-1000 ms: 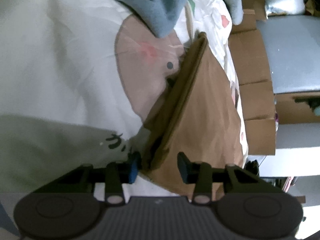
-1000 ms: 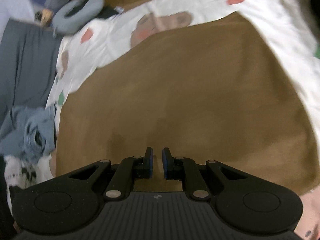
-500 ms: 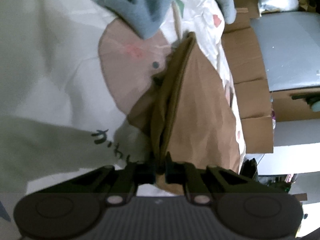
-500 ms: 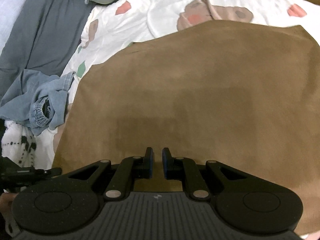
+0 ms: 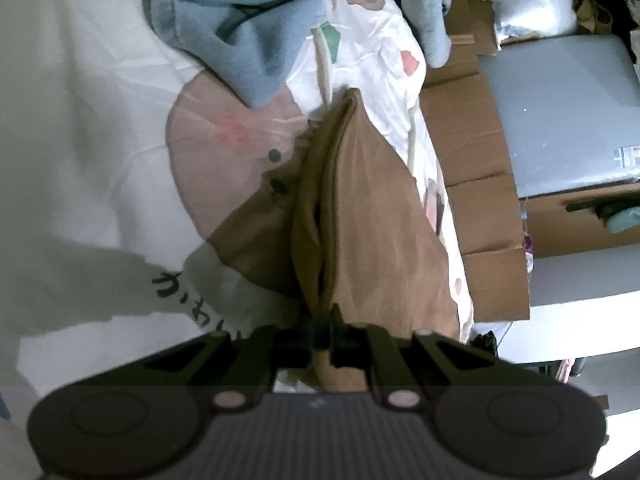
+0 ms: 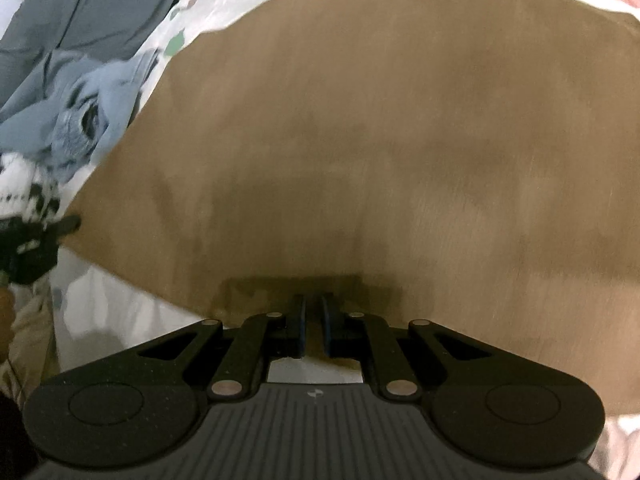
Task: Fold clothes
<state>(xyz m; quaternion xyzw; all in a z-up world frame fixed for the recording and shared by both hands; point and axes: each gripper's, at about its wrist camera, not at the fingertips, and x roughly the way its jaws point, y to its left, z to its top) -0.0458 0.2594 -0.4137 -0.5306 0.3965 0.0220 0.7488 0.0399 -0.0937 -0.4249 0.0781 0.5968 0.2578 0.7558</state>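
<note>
- The left gripper [image 5: 321, 330] had its jaws clamped on a bunched edge of the plain brown fabric garment [image 5: 372, 232], which rose from the fingers in a folded ridge above the white bedsheet printed with a pink-brown cartoon face and coloured patches [image 5: 92, 128].
- The right gripper [image 6: 313, 326] held the near hem of the same brown garment [image 6: 380, 140] between nearly closed jaws; the cloth spread wide and flat across most of that view.
- Only the left wrist view showed the layered fold of the garment's edge, black lettering on the sheet beside the fingers, flattened cardboard boxes [image 5: 476, 184] along the bed's side, and a grey-blue flat surface [image 5: 568, 112] beyond them.
- Only the right wrist view showed the garment's full breadth, a dark grey cloth [image 6: 96, 12] at the upper left, and the other gripper, dark and blurred, at the garment's left corner.
- A crumpled blue-grey garment [image 5: 248, 24] lay on the sheet past the brown one; both views caught it [image 6: 84, 116].
</note>
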